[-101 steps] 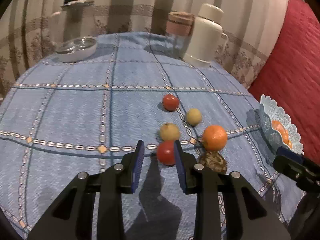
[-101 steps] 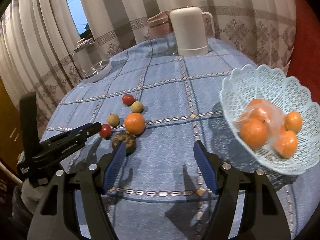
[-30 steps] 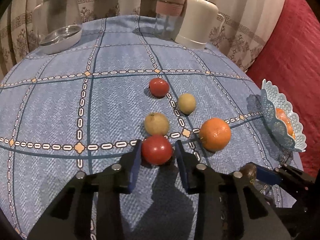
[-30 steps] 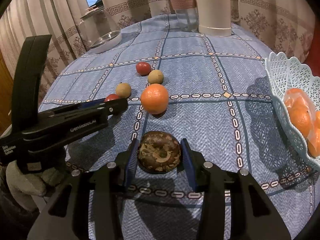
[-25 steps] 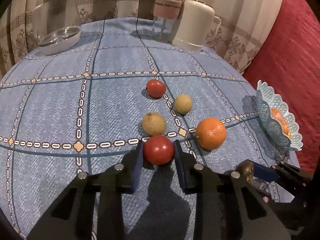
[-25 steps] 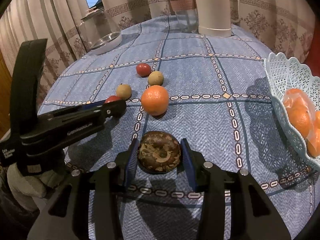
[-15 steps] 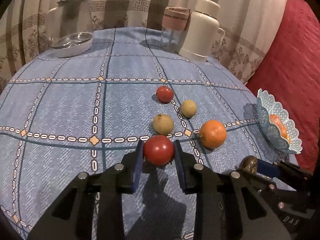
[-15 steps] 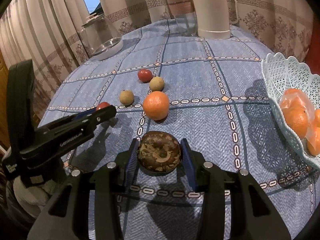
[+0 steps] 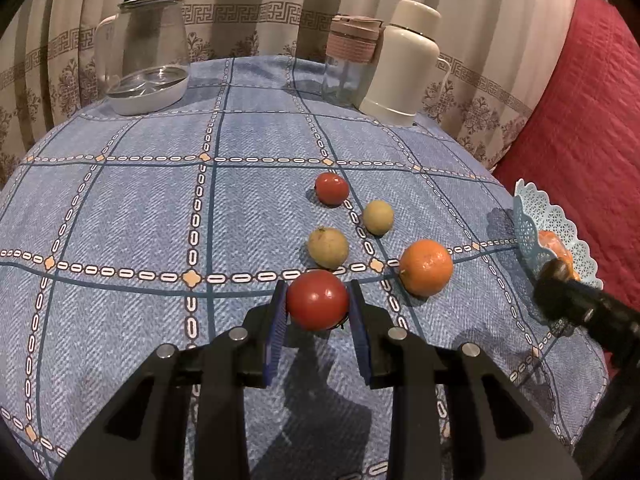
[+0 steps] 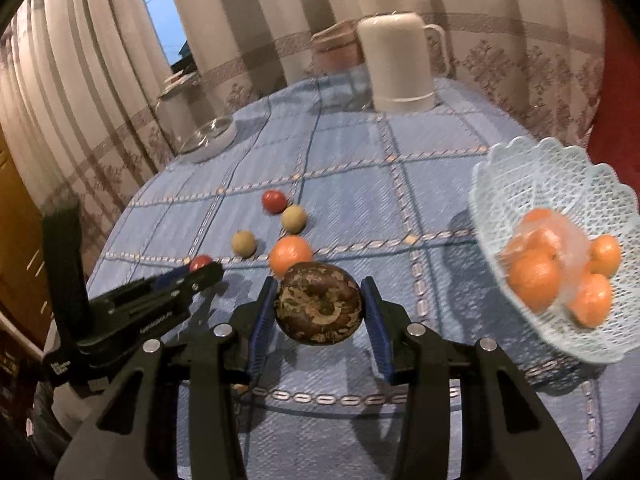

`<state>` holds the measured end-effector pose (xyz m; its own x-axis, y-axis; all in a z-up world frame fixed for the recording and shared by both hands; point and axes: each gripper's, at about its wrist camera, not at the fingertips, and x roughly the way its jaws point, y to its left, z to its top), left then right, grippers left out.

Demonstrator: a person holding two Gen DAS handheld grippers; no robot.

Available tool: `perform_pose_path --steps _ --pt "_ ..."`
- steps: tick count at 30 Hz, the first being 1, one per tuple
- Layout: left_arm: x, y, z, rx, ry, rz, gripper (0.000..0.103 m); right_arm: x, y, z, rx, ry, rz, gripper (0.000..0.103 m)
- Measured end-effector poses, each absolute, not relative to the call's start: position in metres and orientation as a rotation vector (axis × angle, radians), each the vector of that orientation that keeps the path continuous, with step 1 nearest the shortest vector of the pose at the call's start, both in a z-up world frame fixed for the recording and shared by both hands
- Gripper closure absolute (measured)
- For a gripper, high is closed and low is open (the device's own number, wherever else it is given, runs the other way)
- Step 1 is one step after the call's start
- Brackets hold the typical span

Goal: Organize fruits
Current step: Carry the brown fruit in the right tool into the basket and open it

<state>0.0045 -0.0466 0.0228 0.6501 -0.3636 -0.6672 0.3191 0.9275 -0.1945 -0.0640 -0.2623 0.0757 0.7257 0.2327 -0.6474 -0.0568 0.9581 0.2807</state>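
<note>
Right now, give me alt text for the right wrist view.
The right tool grips a mottled brown round fruit above a blue checked tablecloth. A pale blue lattice basket of oranges sits to the right, loose fruit behind.

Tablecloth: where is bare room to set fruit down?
Bare tablecloth runs from the glass jar toward the camera, left of the loose fruit. Crowded: the orange, far tomato and two yellowish fruits, and around the basket.
</note>
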Motion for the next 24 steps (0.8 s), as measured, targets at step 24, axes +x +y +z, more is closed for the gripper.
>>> perform_pose_path --steps 24 --pt "0.004 -0.049 0.022 -0.053 0.775 -0.381 0.073 -0.098 -0.378 0.072 0.325 0.715 -0.136 0.059"
